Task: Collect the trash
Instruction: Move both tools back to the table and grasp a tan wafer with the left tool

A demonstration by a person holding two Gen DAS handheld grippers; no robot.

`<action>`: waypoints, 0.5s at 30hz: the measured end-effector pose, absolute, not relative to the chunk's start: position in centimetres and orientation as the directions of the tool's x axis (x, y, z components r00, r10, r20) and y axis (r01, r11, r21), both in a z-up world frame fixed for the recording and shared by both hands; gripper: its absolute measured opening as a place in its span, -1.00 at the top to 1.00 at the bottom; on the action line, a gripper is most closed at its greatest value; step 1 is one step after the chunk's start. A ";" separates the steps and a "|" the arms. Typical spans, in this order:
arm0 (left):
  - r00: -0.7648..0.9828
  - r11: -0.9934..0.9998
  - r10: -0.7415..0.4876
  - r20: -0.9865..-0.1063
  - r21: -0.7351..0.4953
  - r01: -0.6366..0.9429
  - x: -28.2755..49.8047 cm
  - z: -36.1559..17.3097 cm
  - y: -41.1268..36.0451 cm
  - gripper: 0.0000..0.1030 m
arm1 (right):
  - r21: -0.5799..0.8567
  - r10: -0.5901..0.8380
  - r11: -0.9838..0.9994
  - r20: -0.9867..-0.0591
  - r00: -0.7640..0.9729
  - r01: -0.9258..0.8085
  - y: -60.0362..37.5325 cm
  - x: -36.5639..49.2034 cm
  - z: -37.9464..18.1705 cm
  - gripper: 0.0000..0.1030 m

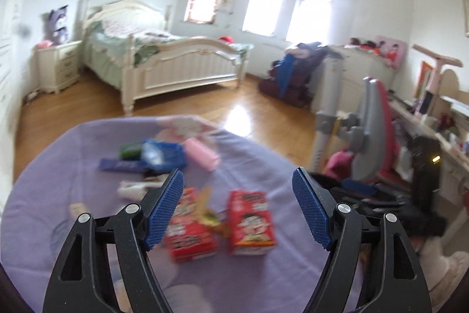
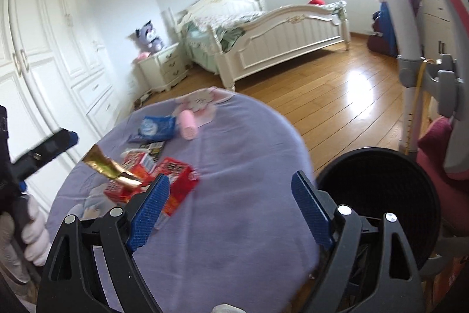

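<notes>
Trash lay scattered on the round purple-covered table [image 2: 234, 225]: two red cartons [image 1: 252, 222], a blue packet [image 2: 156, 126] and a pink roll [image 2: 187, 125] farther back. Left gripper [image 1: 237, 213] hung above the cartons, jaws spread wide, empty. Right gripper [image 2: 230, 210] was likewise released and held nothing, with a black bin [image 2: 381, 195] just beside the table's edge.

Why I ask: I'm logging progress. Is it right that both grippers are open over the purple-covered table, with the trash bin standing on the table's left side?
Not quite. Both the left gripper and right gripper are open over the purple-covered table, but the black trash bin stands at the table's right side, not its left. The right wrist view shows it.
</notes>
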State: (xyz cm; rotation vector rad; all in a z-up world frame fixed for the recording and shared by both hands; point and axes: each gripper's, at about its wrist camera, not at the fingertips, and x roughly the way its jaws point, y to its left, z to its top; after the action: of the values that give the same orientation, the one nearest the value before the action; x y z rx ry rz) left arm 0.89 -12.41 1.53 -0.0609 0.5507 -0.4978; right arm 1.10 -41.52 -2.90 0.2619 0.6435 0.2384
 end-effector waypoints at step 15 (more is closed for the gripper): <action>0.611 0.853 -0.520 -0.597 -0.317 0.415 5.2 -2.8 -10.1 0.87 | 0.321 0.349 0.933 -0.709 0.613 -0.160 -34.1 4.8 -3.6 -0.64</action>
State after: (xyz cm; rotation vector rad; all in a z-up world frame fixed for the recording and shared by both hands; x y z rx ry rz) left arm 5.15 -10.13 -2.80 -0.1523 0.7365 -0.5419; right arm 4.79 -34.13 -3.57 0.2358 0.8644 0.2962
